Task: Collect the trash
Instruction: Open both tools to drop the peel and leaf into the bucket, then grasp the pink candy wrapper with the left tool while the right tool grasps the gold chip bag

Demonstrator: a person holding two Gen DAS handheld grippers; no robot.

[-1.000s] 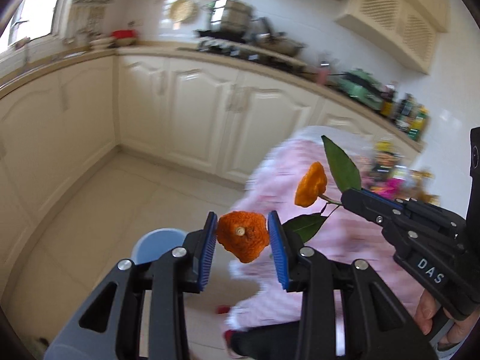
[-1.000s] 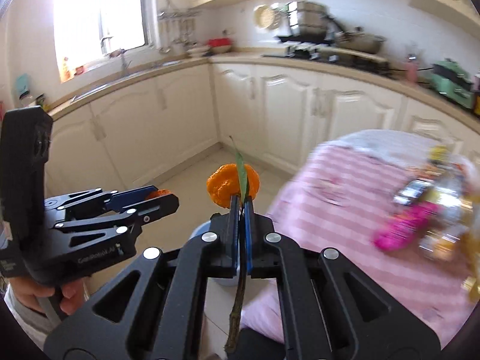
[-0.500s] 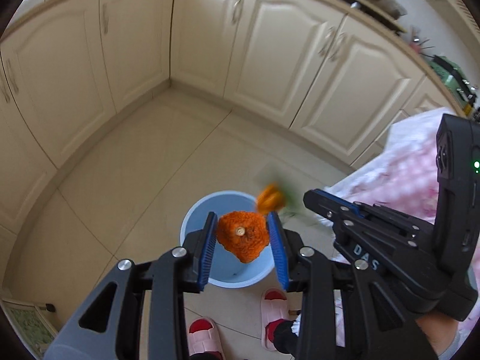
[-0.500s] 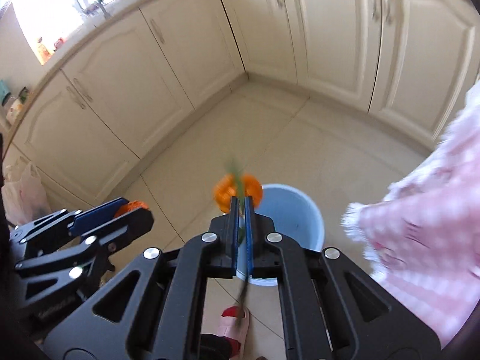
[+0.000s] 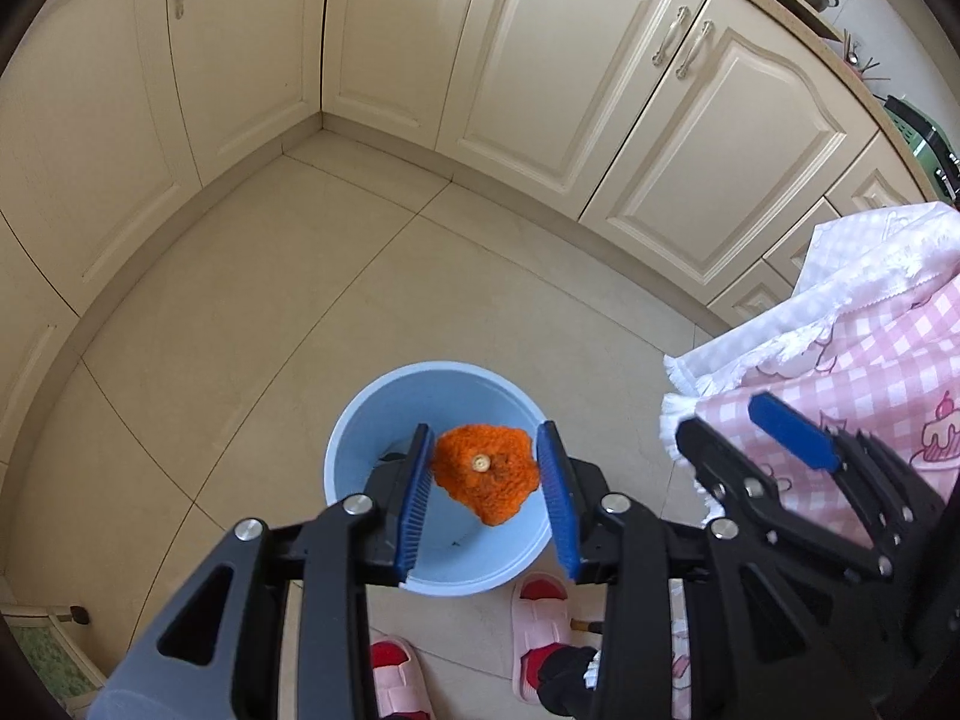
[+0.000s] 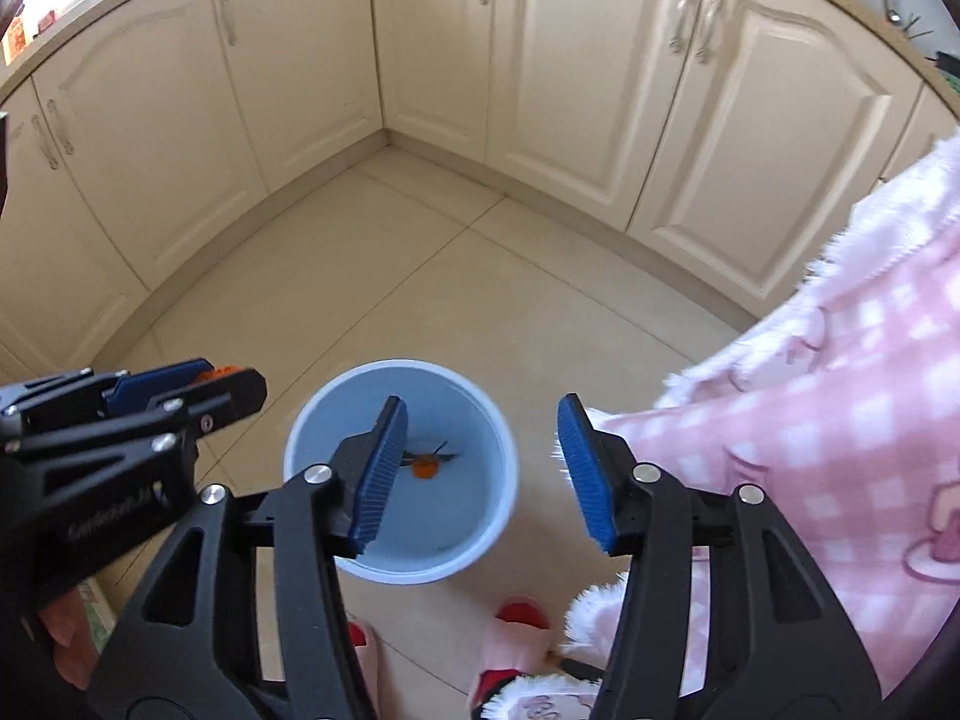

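Gripping a rough orange peel piece [image 5: 485, 477], my left gripper [image 5: 487, 495] hangs over the round light-blue plastic bin [image 6: 336, 408]. My right gripper [image 6: 480, 471] has just been opening, nothing between its jaws; a small orange leafy scrap [image 6: 426, 468] lies on the bin floor. Pink slippers [image 5: 540, 630] and pink checked tablecloth [image 5: 870, 354] crowd nearby; cream cabinet doors [image 5: 540, 60] stand beyond.

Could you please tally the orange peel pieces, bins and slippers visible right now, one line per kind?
Orange peel pieces: 2, one held in the left gripper (peel), one with leaves in the bin
Blue bins: 1
Pink slippers: 2
Total: 5
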